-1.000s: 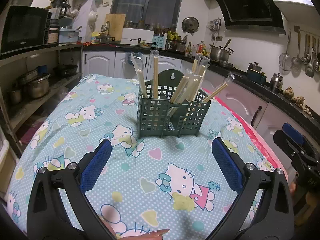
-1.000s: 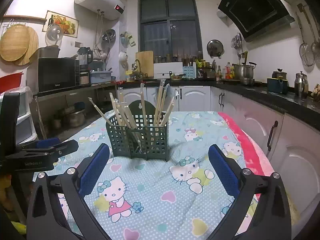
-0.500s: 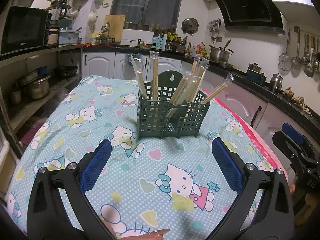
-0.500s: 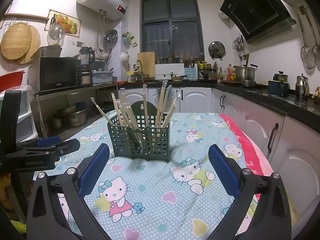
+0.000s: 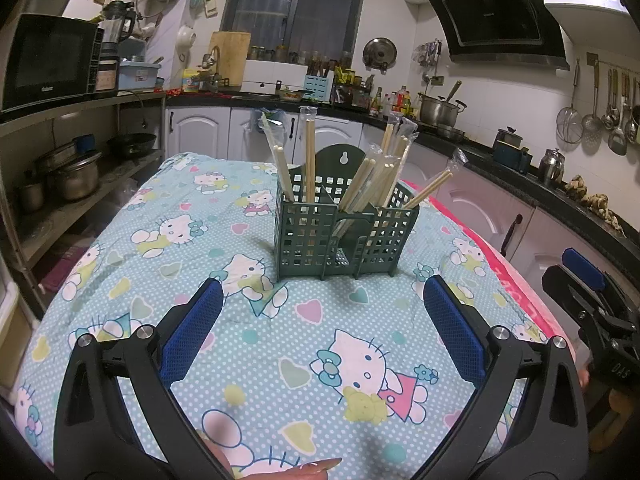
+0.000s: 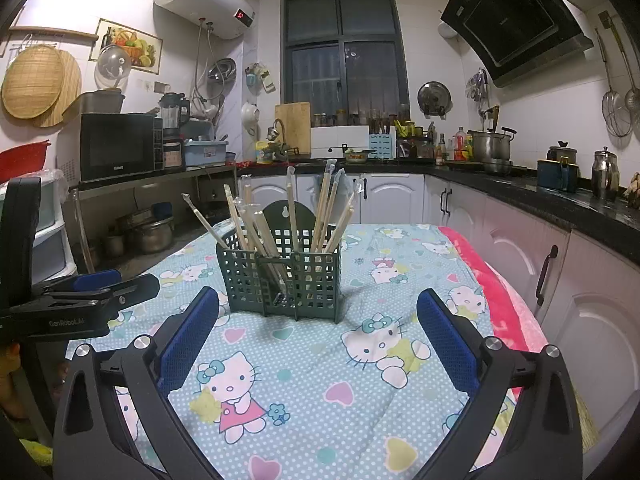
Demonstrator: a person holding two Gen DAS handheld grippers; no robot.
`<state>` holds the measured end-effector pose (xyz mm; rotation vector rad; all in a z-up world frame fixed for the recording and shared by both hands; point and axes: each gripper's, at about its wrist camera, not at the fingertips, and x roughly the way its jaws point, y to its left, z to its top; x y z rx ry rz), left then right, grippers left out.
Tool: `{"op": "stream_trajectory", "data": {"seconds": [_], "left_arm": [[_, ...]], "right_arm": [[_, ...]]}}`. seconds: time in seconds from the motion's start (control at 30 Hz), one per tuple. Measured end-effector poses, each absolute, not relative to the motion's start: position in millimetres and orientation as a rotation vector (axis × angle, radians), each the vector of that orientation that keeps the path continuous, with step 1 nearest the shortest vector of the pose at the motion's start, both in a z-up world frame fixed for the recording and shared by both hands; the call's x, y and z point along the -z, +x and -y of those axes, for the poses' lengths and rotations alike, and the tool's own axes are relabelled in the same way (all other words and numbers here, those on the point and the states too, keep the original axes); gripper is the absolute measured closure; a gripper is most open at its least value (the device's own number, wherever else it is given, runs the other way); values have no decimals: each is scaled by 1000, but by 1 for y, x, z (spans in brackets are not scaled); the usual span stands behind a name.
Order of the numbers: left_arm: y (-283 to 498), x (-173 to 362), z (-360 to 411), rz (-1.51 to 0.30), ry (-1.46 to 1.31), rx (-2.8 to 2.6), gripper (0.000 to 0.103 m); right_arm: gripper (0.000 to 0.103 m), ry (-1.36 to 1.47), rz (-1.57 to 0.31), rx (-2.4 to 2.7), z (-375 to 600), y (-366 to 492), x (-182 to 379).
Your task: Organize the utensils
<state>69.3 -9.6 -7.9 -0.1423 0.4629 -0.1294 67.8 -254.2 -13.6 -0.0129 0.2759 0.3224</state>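
A dark green slotted utensil holder [image 5: 344, 236] stands upright in the middle of the table and also shows in the right wrist view [image 6: 280, 276]. Several wrapped wooden chopsticks [image 5: 378, 176] lean in its compartments, also seen in the right wrist view [image 6: 320, 208]. My left gripper [image 5: 320, 320] is open and empty, a little short of the holder. My right gripper [image 6: 318, 324] is open and empty, also short of the holder. The right gripper shows at the left wrist view's right edge [image 5: 588, 292]; the left gripper shows at the right wrist view's left edge [image 6: 80, 296].
The table wears a Hello Kitty cloth [image 5: 224, 272] with a pink edge [image 6: 500, 304] on the right. A shelf with pots [image 5: 72, 176] stands to the left. Kitchen counters and white cabinets [image 6: 520, 216] run along the back and right.
Both grippers have risen and drawn back very slightly, so the holder sits a touch lower in both views. Nothing was grasped or released.
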Motion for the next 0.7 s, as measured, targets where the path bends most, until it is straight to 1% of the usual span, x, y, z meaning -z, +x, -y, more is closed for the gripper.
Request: {"op": "stream_trajectory", "data": {"seconds": [0.7], "left_arm": [[69, 10, 11, -470, -145, 135, 11]], "right_arm": [[6, -8, -281, -314, 256, 68, 15]]}}
